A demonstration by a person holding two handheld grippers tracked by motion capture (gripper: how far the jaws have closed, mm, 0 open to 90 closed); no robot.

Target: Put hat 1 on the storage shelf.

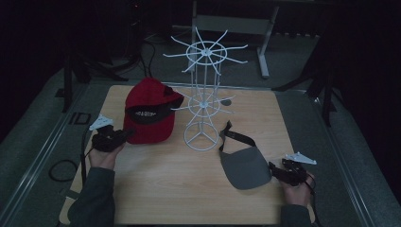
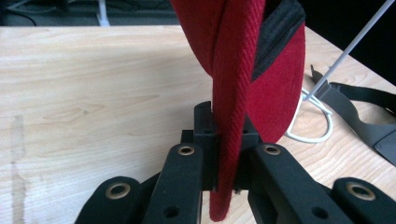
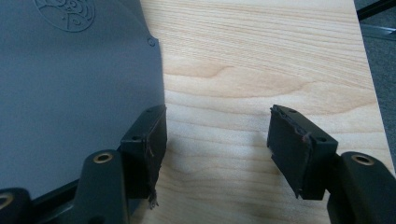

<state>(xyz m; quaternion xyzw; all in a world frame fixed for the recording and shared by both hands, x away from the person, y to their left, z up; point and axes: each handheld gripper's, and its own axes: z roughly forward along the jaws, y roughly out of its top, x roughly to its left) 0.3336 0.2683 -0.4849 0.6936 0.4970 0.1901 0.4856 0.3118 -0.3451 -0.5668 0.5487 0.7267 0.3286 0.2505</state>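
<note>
Left tool clamped, right tool agape

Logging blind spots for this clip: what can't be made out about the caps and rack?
- Red cap, left gripper view: crown cut off by the top edge.
- Red cap's front emblem, high view: too small and dim to read.
- Grey visor, right gripper view: cut off by the left and top edges; embossed logo partly cropped.
- White rack, high view: thin prongs too fine to count.

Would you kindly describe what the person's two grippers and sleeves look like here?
Both the left gripper and right gripper are matte black, with blocky square pads and brass-ringed rivets on jointed jaw links. Each carries a pale grey three-cornered plate on top and trails a thin black cable. The person wears dark grey-green long sleeves.
</note>
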